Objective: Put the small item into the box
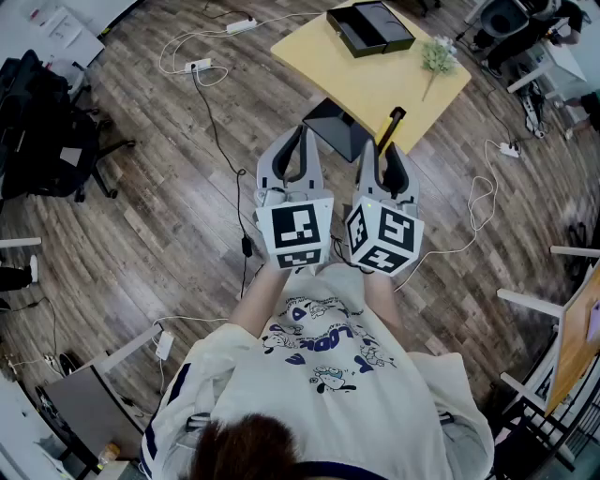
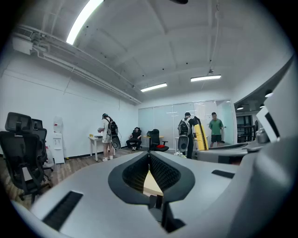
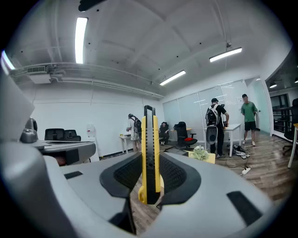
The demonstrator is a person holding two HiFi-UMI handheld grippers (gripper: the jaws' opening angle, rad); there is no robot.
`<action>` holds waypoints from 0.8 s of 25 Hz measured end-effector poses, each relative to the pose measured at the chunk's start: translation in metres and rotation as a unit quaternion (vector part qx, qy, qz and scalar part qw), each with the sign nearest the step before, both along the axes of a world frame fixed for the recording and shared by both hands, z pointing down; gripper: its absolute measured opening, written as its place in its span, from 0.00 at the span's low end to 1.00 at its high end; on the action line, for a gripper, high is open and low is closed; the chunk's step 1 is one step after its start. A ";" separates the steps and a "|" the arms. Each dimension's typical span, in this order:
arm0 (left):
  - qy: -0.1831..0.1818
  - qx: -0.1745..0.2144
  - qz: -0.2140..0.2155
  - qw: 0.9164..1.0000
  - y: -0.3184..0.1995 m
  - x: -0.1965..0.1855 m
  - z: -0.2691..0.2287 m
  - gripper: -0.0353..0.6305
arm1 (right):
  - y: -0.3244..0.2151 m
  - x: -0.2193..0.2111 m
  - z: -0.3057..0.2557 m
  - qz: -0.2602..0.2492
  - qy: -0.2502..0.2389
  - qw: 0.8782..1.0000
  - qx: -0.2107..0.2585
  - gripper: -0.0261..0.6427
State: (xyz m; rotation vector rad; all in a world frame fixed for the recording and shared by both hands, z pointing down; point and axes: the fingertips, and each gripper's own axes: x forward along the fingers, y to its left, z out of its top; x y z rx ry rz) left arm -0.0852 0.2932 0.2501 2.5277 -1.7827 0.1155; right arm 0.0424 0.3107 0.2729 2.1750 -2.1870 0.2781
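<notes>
A yellow-and-black utility knife [image 3: 149, 153] stands upright between the pads of my right gripper [image 3: 150, 160], which is shut on it. In the head view the knife [image 1: 392, 124] sticks out past the right gripper [image 1: 384, 145], pointing at the yellow table [image 1: 375, 89]. An open black box [image 1: 369, 27] lies at the table's far end, well beyond both grippers. My left gripper [image 1: 302, 133] is held beside the right one. Its pads [image 2: 160, 169] meet at the tips with nothing between them.
A small sprig of a plant [image 1: 438, 54] lies on the table right of the box. A dark base [image 1: 336, 129] sits under the near table edge. Cables and a power strip [image 1: 199, 66] cross the wooden floor. A black office chair [image 1: 47, 131] stands left. Several people stand far off.
</notes>
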 end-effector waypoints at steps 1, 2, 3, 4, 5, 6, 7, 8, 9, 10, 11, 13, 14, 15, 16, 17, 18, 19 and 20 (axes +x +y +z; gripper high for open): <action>0.000 0.000 0.000 1.000 -0.001 0.000 0.001 0.08 | -0.001 0.000 0.001 0.000 0.000 1.000 0.000 0.23; 0.000 0.000 0.000 1.000 -0.002 0.000 0.001 0.08 | -0.002 0.000 0.001 0.000 0.000 1.000 0.001 0.23; 0.000 0.000 0.000 1.000 -0.003 0.001 0.002 0.08 | -0.003 0.001 0.001 0.000 0.000 1.000 0.001 0.23; 0.000 -0.001 0.000 1.000 -0.004 0.001 0.002 0.08 | -0.003 0.001 0.001 0.000 0.001 1.000 0.001 0.23; 0.000 -0.001 0.000 1.000 -0.005 0.002 0.002 0.08 | -0.004 0.001 0.001 -0.001 0.001 1.000 0.001 0.23; 0.000 -0.002 0.000 1.000 -0.005 0.003 0.002 0.08 | -0.004 0.002 0.001 -0.001 0.001 1.000 0.000 0.23; 0.000 -0.002 0.000 1.000 -0.006 0.003 0.002 0.08 | -0.005 0.003 0.001 -0.001 0.001 1.000 0.000 0.23; 0.000 -0.002 0.000 1.000 -0.007 0.004 0.002 0.08 | -0.006 0.003 0.001 -0.002 0.002 1.000 -0.001 0.23; 0.001 -0.002 -0.001 1.000 -0.008 0.004 0.002 0.08 | -0.008 0.003 0.002 -0.003 0.002 1.000 -0.001 0.23; 0.001 -0.002 -0.002 1.000 -0.010 0.005 0.002 0.08 | -0.009 0.004 0.002 -0.004 0.001 1.000 -0.002 0.23; 0.000 -0.003 -0.003 1.000 -0.011 0.005 0.003 0.08 | -0.011 0.004 0.003 -0.005 0.001 1.000 -0.002 0.23; 0.000 -0.005 -0.005 1.000 -0.014 0.007 0.005 0.08 | -0.015 0.006 0.005 -0.006 -0.001 1.000 -0.003 0.23; 0.000 -0.006 -0.007 1.000 -0.016 0.008 0.005 0.08 | -0.017 0.007 0.006 -0.007 -0.003 1.000 -0.004 0.23; -0.001 -0.006 -0.010 1.000 -0.019 0.009 0.006 0.08 | -0.020 0.008 0.006 -0.009 -0.006 1.000 -0.004 0.23; -0.001 -0.007 -0.012 1.000 -0.022 0.009 0.007 0.08 | -0.024 0.009 0.006 -0.011 -0.008 1.000 -0.003 0.23; -0.002 -0.007 -0.014 1.000 -0.025 0.011 0.007 0.08 | -0.027 0.011 0.006 -0.013 -0.008 1.000 -0.003 0.23; -0.002 -0.007 -0.017 1.000 -0.028 0.012 0.007 0.08 | -0.031 0.013 0.006 -0.015 -0.008 1.000 -0.003 0.23; -0.002 -0.007 -0.019 1.000 -0.032 0.014 0.007 0.08 | -0.035 0.014 0.005 -0.018 -0.006 1.000 -0.003 0.23; -0.002 -0.007 -0.022 1.000 -0.035 0.015 0.007 0.08 | -0.040 0.016 0.005 -0.022 -0.006 1.000 -0.003 0.23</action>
